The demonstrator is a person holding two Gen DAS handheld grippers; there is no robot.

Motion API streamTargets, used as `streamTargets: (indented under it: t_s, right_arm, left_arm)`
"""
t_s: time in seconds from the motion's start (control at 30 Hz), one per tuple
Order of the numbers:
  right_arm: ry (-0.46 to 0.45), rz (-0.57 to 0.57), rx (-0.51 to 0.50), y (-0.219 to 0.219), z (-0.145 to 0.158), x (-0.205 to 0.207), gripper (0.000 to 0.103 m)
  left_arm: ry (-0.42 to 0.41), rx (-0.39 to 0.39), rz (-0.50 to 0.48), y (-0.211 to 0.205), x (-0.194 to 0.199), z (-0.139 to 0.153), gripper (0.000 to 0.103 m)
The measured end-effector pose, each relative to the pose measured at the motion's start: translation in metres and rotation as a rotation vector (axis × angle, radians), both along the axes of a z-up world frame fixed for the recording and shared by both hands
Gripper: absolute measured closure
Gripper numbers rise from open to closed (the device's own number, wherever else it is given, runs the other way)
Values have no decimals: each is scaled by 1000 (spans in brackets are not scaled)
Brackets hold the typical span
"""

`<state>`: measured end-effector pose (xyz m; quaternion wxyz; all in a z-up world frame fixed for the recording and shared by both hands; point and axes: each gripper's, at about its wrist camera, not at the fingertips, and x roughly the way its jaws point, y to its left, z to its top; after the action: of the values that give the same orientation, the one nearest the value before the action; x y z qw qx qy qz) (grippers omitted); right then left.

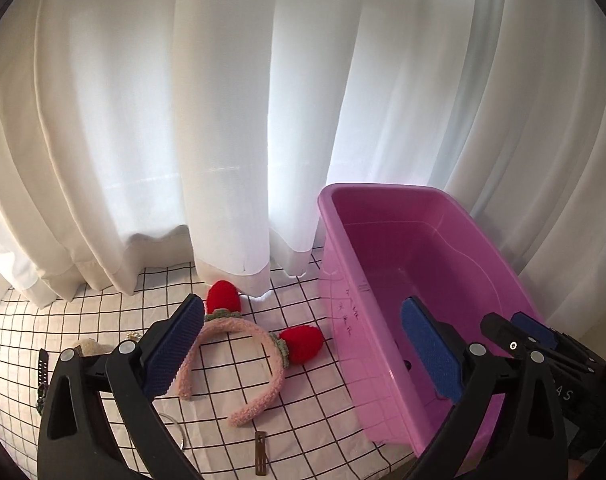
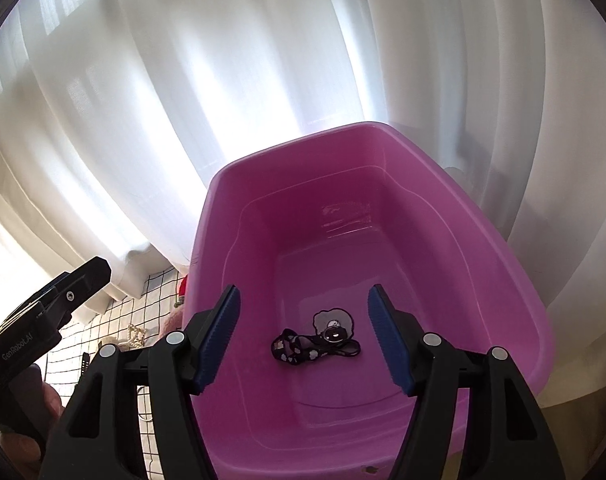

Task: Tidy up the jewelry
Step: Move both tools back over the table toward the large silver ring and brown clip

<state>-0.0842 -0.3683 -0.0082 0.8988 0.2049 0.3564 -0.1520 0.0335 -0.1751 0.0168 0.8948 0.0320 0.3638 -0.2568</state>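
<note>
Right tongs [image 2: 303, 340] spread apart, empty, hanging over the pink tub [image 2: 223, 216]. Black patterned strap with a small charm [image 2: 315, 346] lies on the tub floor. Left tongs [image 1: 303, 352] also apart, empty, straddling the tub's left wall. Pink fuzzy headband with red strawberries [image 1: 259, 344] lies on the grid-cloth bench [image 1: 303, 400], just left of the tub.

From the left wrist, the pink headband [image 1: 239, 364] disappears partly behind the left hand-held gripper [image 1: 303, 354], whose finger also covers a cream, perhaps fluffy, piece [image 1: 87, 347]. Handwriting on the pink tub [image 1: 345, 264] is too small to read.
</note>
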Motion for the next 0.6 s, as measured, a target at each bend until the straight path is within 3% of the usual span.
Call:
streamTargets:
  t_s: [0.2,0.37,0.47,0.6]
  right_arm:
    - [-62,121,-42,59,20,10,36]
    - [-73,256,-71,118,21,20,35]
    - [-50,319,-61,147,12,27,33]
    - [51,372,-31,175,-18,40,33]
  left_arm:
    - [-4,36,142,92,6,3,6]
    - [16,48,251,159,9,-14,6]
    - [28,77,297,189,7,-33,6]
    - [99,85,311,209,9,-65,6]
